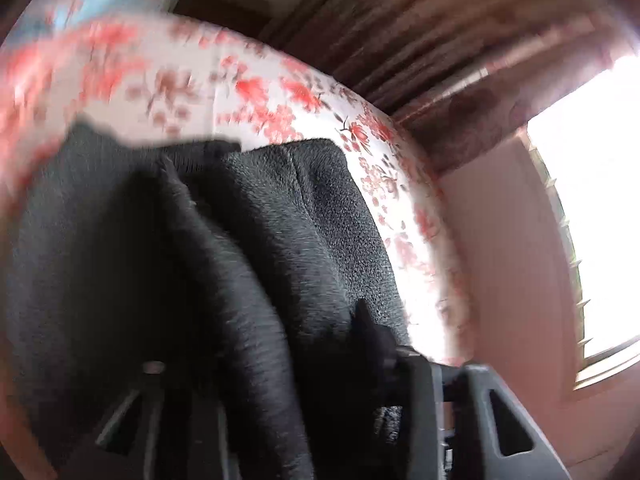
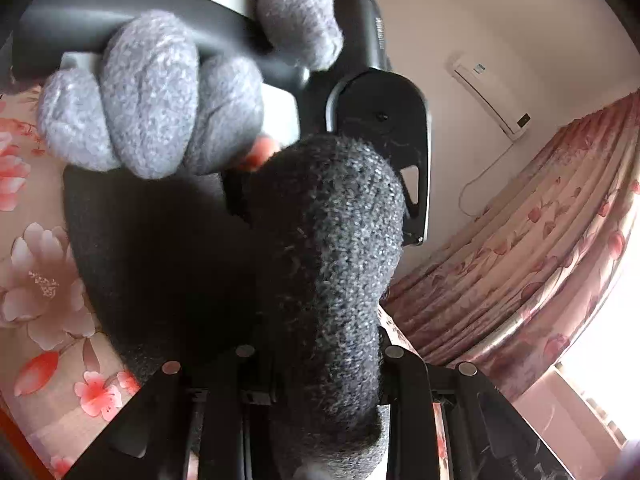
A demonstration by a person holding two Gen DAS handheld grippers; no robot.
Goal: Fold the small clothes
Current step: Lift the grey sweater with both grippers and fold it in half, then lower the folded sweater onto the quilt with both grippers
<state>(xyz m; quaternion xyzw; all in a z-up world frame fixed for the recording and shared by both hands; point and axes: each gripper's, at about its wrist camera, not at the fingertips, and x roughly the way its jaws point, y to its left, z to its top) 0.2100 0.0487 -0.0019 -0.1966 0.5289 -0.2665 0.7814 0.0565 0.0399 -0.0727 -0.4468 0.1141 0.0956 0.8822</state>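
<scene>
Against the floral bedsheet (image 1: 256, 92), the black fleece garment (image 1: 304, 216) is bunched up between the left gripper (image 1: 280, 380) fingers, which clamp it. Only the right wrist view shows a grey-gloved hand (image 2: 160, 96) above the garment, whose fold the right gripper (image 2: 320, 364) pinches, and the curtain (image 2: 520, 248) beyond.

A bed sheet (image 1: 256, 92) printed with red and pink blossoms fills the lower ground in both views. Flowered pink curtains (image 2: 532, 240) hang at three o'clock, beside a glaring bright window (image 1: 596, 200) (blown out white). A white air conditioner (image 2: 490, 94) sits high on the pale wall (image 2: 460, 12) at one o'clock.
</scene>
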